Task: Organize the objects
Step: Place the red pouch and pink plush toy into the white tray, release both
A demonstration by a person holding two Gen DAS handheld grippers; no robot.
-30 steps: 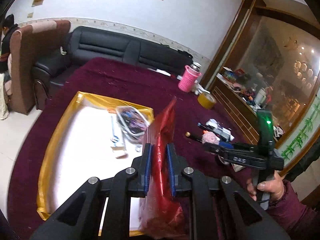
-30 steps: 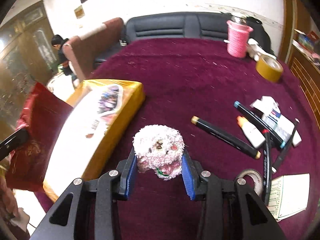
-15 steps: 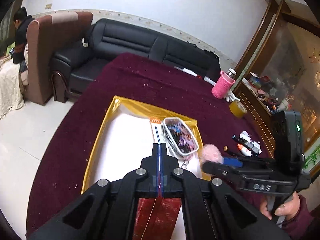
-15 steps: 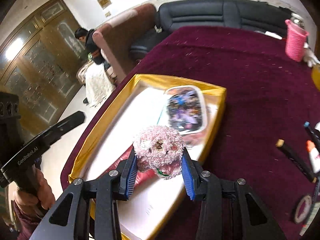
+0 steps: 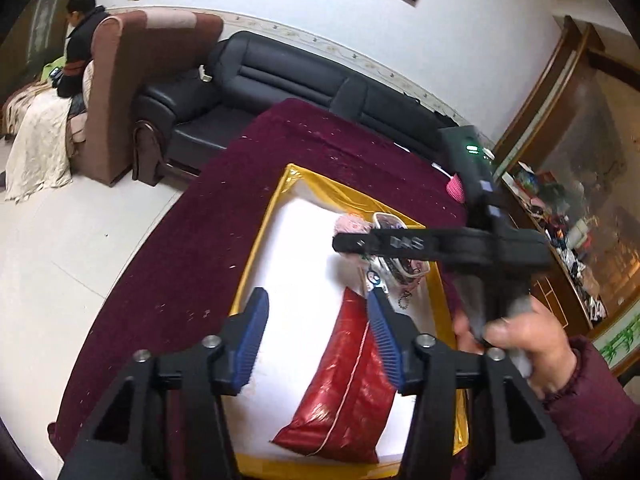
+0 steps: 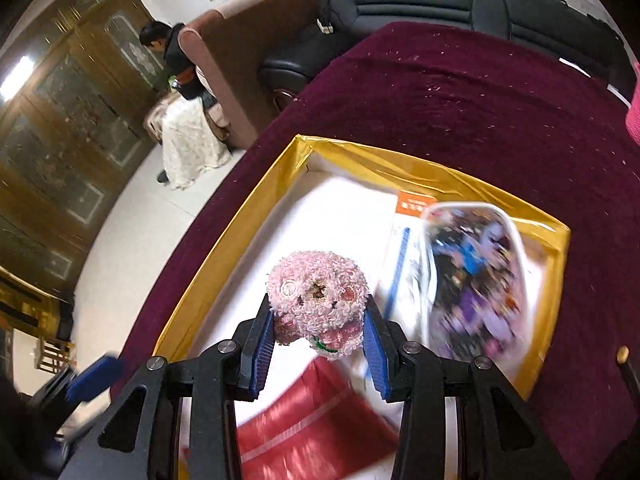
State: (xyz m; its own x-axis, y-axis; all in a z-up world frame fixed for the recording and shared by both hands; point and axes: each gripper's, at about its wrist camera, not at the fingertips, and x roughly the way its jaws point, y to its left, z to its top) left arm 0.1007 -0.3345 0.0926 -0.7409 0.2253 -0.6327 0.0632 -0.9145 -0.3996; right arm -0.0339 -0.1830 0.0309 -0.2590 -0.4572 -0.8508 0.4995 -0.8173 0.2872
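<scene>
Right wrist view showing the pink plush toy (image 6: pixel 318 304) being clenched between the blue pads (image 6: pixel 262 346) of the right claw (image 6: pixel 318 350), hanging over the white floor of the gold-rimmed box (image 6: pixel 224 258) on the maroon-covered desk (image 6: pixel 460 108). Looking soft, light and fluffy, so likely squashing under pressure rather than slipping; probably best being held across its rounded body as now, with little risk of damage on a short drop. Lying just beside it to the right, a clear pouch (image 6: pixel 476 280) with colourful contents, blurred here, and below the claw a red foil bag (image 6: pixel 312 432) resting flat in the box. In the left wrist view, the same red foil bag (image 5: pixel 344 376) lying on the white lining under the left claw (image 5: pixel 316 340), whose jaws are opening with nothing pressed between the pads, the bag lying loose beneath them. Appearing thin, crinkly and slick, so better being pinched at an edge or seam than across its flat face. Also appearing there, the right claw (image 5: pixel 352 240) crossing above the box with the toy partly hidden behind it, gripped by a hand (image 5: pixel 528 340) in a maroon sleeve (image 5: pixel 592 408). Further out, a black sofa (image 5: pixel 304 88), a brown armchair (image 5: pixel 140 80) and a seated person (image 5: pixel 80 52).
</scene>
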